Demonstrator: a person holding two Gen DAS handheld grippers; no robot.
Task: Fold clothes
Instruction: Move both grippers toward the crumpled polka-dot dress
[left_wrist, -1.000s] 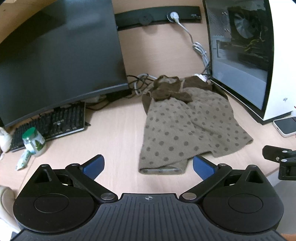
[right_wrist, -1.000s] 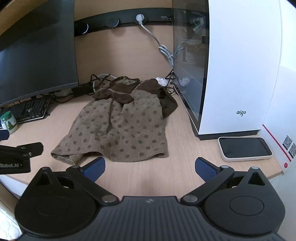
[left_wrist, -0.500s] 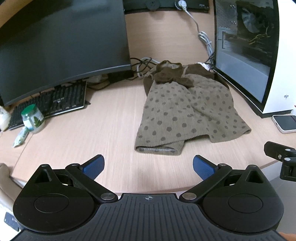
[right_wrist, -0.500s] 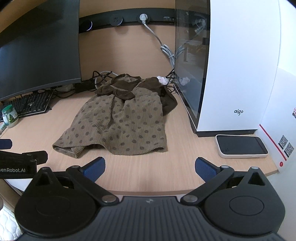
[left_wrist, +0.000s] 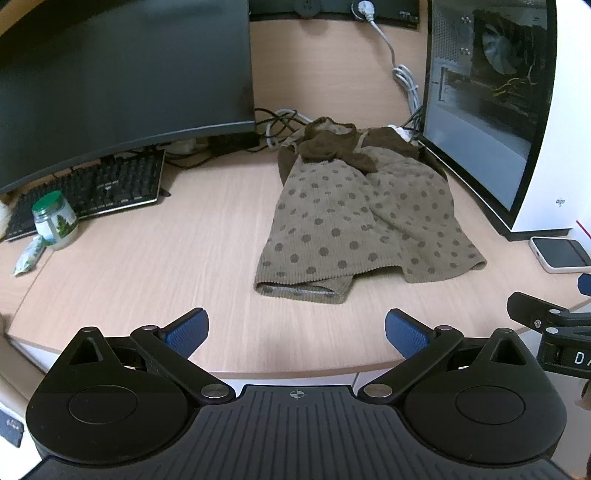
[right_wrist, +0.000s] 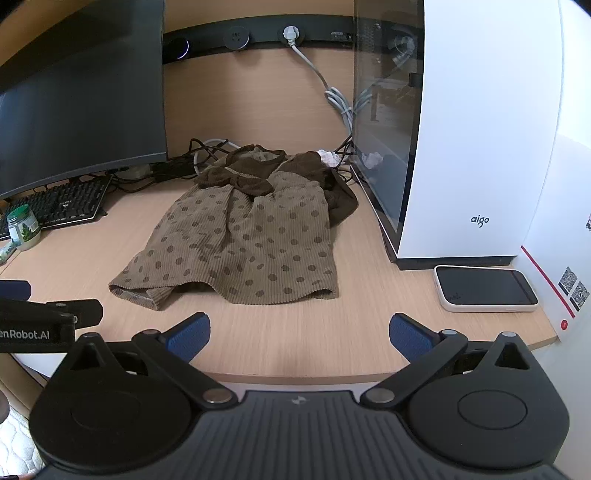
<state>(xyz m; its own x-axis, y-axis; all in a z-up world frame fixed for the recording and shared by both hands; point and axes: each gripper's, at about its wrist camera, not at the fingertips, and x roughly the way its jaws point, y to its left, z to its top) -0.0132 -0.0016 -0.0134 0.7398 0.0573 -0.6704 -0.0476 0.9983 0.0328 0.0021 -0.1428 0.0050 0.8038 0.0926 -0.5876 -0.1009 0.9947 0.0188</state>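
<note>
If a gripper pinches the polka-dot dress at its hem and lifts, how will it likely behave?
The dress already lies rumpled with its hem corner turned under, so it will probably drape and sag. Its ribbed, corduroy-like cloth looks grippy, so slipping seems unlikely. It looks light, so it may drag across the desk instead of unfolding.

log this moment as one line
phase: approach | left tongs: open, empty | right tongs: open, empty | dress: flat on desk, unfolded, untouched

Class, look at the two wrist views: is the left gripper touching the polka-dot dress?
Apart. In the left wrist view, bare desk shows between the open left gripper and the hem of the polka-dot dress.
</note>
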